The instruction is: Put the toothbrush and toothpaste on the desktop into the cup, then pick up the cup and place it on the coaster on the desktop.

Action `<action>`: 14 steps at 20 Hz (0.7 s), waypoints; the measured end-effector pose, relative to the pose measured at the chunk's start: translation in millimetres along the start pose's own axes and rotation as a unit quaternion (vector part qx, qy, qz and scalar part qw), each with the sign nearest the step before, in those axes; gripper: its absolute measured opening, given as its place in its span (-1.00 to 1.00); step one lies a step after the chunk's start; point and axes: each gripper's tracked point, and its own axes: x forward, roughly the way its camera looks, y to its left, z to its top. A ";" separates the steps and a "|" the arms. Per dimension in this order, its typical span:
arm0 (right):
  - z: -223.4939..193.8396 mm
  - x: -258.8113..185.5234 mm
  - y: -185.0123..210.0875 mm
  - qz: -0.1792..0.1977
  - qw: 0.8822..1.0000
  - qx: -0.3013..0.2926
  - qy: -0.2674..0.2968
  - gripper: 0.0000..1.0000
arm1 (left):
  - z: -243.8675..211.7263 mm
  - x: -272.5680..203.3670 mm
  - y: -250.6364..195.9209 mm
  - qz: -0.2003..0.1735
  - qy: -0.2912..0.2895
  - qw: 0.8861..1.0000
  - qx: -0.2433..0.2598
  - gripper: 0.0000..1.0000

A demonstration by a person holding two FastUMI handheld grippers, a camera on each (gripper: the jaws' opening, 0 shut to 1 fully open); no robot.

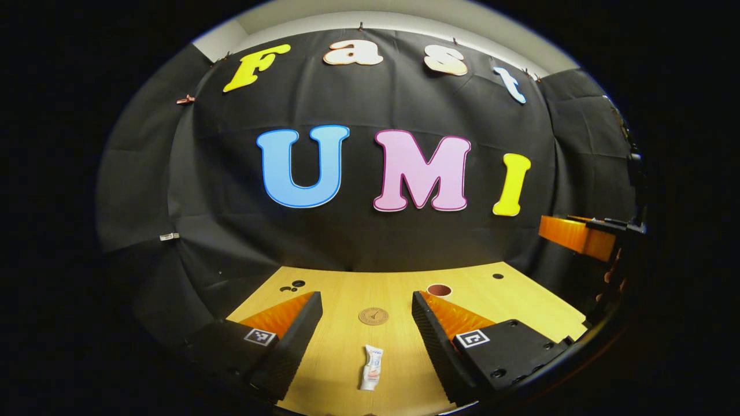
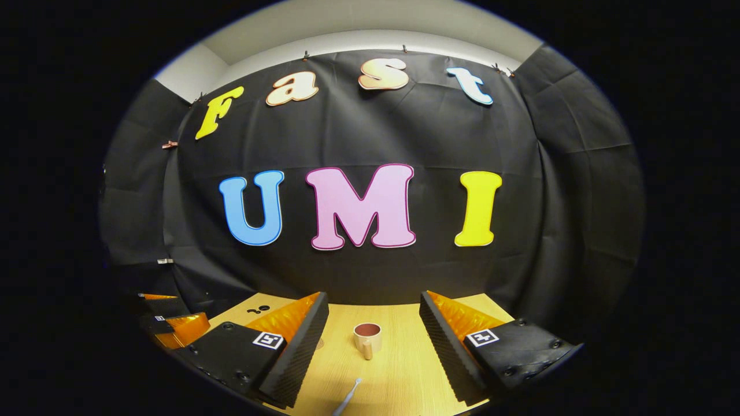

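Observation:
A white toothpaste tube (image 1: pixel 371 368) lies on the wooden desktop (image 1: pixel 509 309), between the spread fingers of my left gripper (image 1: pixel 366 323), which is open and holds nothing. Beyond it sits a small round brown coaster (image 1: pixel 373 316). The cup's dark red rim (image 1: pixel 439 290) peeks over the right finger. In the right gripper view, the beige cup (image 2: pixel 367 338) stands upright, handle toward me, straight ahead of my open right gripper (image 2: pixel 373 326). A pale toothbrush (image 2: pixel 347 398) lies on the desk just below, between its fingers. My right gripper (image 1: pixel 578 234) also appears at the right of the left gripper view.
Small dark holes (image 1: pixel 292 285) mark the desktop near its far left corner, and another hole (image 1: pixel 498 276) sits at the far right. The black cloth wall closes the back of the desk. The left gripper's orange finger (image 2: pixel 182 326) shows at the left of the right gripper view.

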 end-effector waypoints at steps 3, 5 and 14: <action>-4.6 5.3 -0.5 0.007 1.000 0.003 0.003 0.95 | -28.6 12.6 -0.6 -0.014 0.041 0.999 0.009 0.94; -11.0 8.1 -2.3 0.011 1.000 -0.001 0.010 0.95 | -53.1 21.2 -0.9 -0.020 0.076 0.997 0.013 0.94; -56.3 37.1 -4.9 0.049 0.997 -0.006 0.057 0.95 | -163.3 61.8 -7.4 -0.019 0.211 0.977 0.026 0.95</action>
